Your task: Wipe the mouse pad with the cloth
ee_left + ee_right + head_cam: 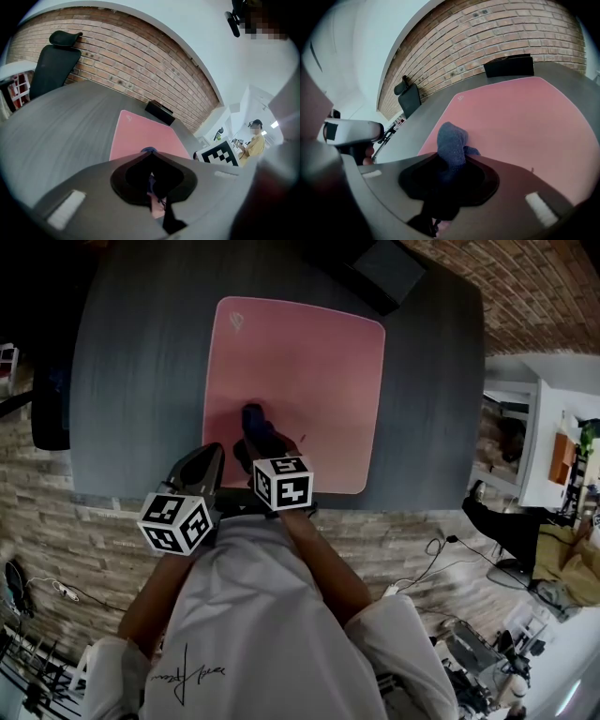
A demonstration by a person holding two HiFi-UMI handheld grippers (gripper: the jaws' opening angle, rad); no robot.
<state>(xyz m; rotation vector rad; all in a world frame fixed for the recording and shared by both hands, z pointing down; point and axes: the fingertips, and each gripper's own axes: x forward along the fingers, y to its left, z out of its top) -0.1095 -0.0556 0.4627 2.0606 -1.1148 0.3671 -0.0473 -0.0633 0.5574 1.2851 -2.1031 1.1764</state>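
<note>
A pink mouse pad (309, 381) (140, 133) (525, 112) lies flat on the dark grey table (141, 352). My right gripper (254, 430) (452, 161) is shut on a bunched blue cloth (255, 416) (452, 138), which rests on the pad's near left part. Beside it on the left, my left gripper (216, 450) (149, 155) hovers over the table's front edge at the pad's near left corner. Its jaws meet with nothing between them. A bit of the blue cloth (149, 150) shows just past its tips.
A black box (384, 268) (159, 111) (508, 65) sits at the table's far edge behind the pad. A black office chair (54, 61) (408, 96) stands at the table's left end. A brick wall rises beyond. To the right are a desk and a person.
</note>
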